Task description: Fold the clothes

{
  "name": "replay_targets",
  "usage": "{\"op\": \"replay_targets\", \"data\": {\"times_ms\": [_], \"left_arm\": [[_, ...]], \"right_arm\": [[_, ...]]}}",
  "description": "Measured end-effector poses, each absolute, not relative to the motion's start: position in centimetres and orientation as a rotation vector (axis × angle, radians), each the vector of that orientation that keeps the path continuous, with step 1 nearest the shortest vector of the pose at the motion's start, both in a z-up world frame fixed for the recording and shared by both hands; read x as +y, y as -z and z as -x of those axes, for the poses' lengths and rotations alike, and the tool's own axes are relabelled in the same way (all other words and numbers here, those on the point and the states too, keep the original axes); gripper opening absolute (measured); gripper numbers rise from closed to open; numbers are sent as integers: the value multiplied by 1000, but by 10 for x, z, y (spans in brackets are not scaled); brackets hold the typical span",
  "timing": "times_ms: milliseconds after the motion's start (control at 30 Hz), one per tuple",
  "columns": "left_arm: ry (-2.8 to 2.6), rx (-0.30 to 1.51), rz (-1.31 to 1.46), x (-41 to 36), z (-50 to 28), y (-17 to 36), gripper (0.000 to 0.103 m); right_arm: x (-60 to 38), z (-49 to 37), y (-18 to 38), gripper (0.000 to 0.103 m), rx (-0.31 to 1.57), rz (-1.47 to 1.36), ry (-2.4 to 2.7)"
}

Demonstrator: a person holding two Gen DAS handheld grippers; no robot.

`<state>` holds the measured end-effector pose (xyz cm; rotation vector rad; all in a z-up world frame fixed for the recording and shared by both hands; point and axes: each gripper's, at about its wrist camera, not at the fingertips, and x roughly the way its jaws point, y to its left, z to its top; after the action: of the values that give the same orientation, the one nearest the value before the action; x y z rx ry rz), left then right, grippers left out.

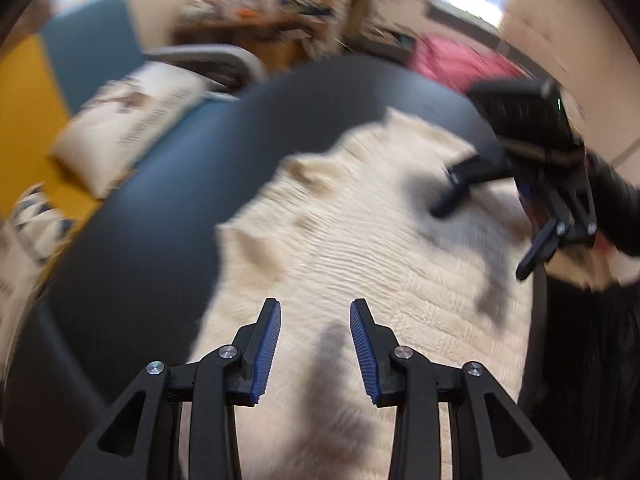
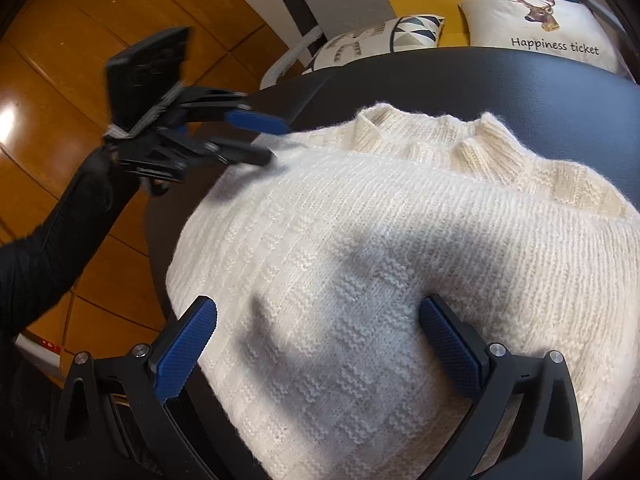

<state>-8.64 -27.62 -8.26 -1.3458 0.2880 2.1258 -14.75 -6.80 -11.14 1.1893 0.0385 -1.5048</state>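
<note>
- Two grippers over one cream knit sweater point(image 2: 384, 248), which lies spread on a dark round counter point(image 2: 520, 80), ribbed collar point(image 2: 424, 136) toward the far side.
- Right gripper point(image 2: 316, 344): jaws wide apart, blue pads point(image 2: 186, 350) either side of the knit, nothing held, hovering above the sweater's near part.
- Left gripper point(image 1: 315, 346): jaws parted, narrower gap, empty, sweater below it; view heavily motion-blurred.
- In the right wrist view the left gripper point(image 2: 272, 142) sits at the sweater's left edge near the shoulder, fingers slightly apart; cannot tell if it touches the knit.
- In the left wrist view the right gripper point(image 1: 480, 240) shows at the right, fingers spread, above the sweater.
- Black sleeve point(image 2: 60, 236) behind the left gripper.
- Pillows point(image 2: 536, 32) beyond the counter, one printed "Happiness ticket".
- Wooden floor point(image 2: 80, 32) on the left.
</note>
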Motion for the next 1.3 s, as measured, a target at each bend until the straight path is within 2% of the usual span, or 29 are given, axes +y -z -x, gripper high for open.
{"op": "replay_targets", "data": {"times_ms": [300, 467, 533, 600, 700, 833, 1000, 1100, 1133, 1167, 1200, 1300], "left_arm": [[-1973, 147, 1449, -281, 115, 106, 36], [-1990, 126, 1464, -273, 117, 110, 36], [-2000, 121, 1469, -270, 117, 112, 25], [-2059, 201, 1423, -262, 107, 107, 6], [-2180, 273, 1340, -257, 89, 93, 5], [-2354, 180, 1232, -267, 79, 72, 5], [-2374, 197, 1352, -262, 96, 110, 5], [-2383, 98, 1363, -266, 96, 120, 6], [-2395, 52, 1367, -270, 96, 120, 9], [-2413, -4, 1380, -276, 95, 117, 20], [-2439, -53, 1378, -284, 92, 113, 23], [-2543, -238, 1305, -319, 62, 92, 24]], "right_arm": [[-63, 146, 114, 103, 16, -1138, 1494], [-61, 144, 111, 103, 25, -1145, 1510], [-61, 143, 110, 103, 30, -1149, 1518], [-61, 143, 106, 103, 30, -1161, 1535], [-62, 141, 98, 103, 40, -1166, 1580], [-65, 136, 85, 103, 77, -1120, 1628], [-72, 144, 100, 103, 72, -1181, 1632], [-69, 146, 107, 103, 33, -1190, 1642], [-67, 146, 107, 103, 21, -1182, 1644], [-65, 145, 107, 103, 9, -1175, 1646], [-65, 144, 105, 103, 12, -1179, 1650], [-67, 141, 97, 103, 35, -1186, 1676]]}}
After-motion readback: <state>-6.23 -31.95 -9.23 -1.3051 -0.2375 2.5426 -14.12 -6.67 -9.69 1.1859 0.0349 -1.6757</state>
